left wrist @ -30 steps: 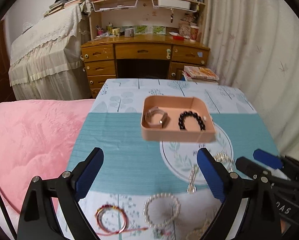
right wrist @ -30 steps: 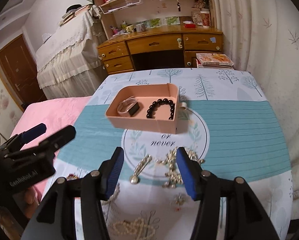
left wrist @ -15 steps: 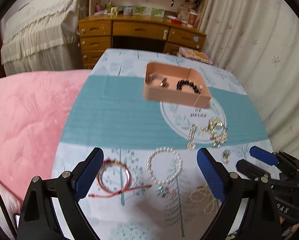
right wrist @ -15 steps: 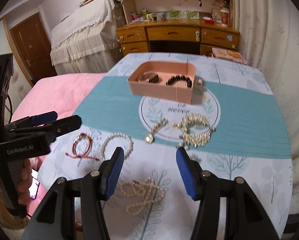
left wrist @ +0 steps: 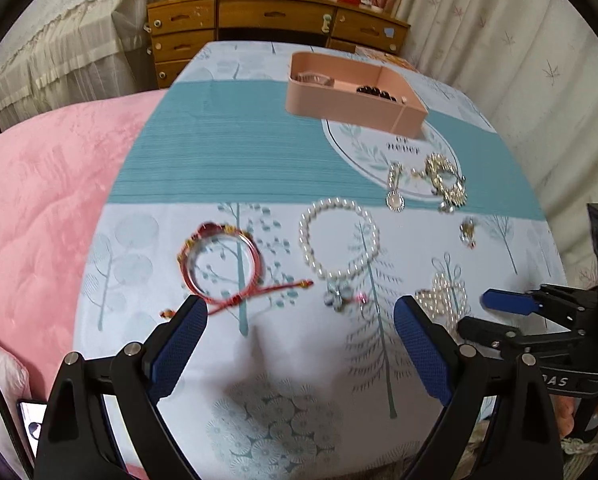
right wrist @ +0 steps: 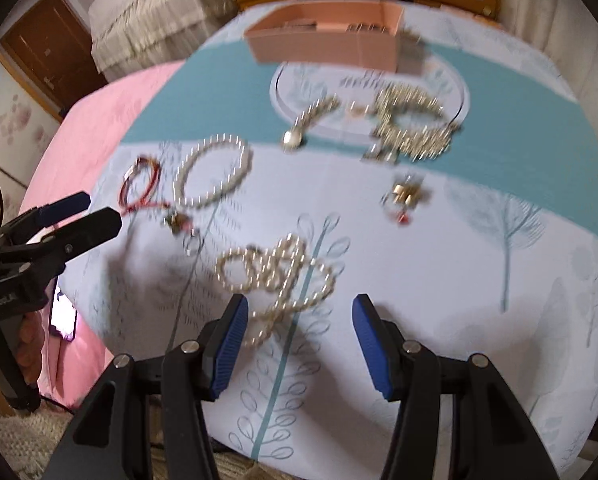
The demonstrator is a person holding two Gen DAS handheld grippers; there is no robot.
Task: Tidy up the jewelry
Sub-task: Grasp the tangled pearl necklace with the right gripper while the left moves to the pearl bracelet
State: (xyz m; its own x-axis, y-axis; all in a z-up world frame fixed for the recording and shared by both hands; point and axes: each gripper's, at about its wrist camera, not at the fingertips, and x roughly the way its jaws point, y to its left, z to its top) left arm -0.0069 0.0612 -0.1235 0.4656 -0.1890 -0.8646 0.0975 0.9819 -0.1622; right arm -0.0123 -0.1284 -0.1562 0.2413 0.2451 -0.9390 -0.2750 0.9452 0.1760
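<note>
**Both grippers empty, jewelry loose on tabletop**

Left hand-held gripper (left wrist: 300, 322): jaws wide, holding nothing, over near edge of tabletop (left wrist: 227, 152). Right hand-held gripper (right wrist: 299, 330): jaws wide, empty, tangled pearl strand (right wrist: 277, 270) just beyond its tips.

Layout, left view: red cord bracelet (left wrist: 219, 266) near-left, pearl bracelet (left wrist: 339, 238) beside it on the right, gold chain cluster (left wrist: 445, 182) and silver pendant (left wrist: 395, 188) farther right. Small gold charm (left wrist: 467, 232) near the right edge. Pink tray (left wrist: 351, 94) at far side, with a black bead bracelet (left wrist: 377, 91) inside. Right view blurred.
</note>
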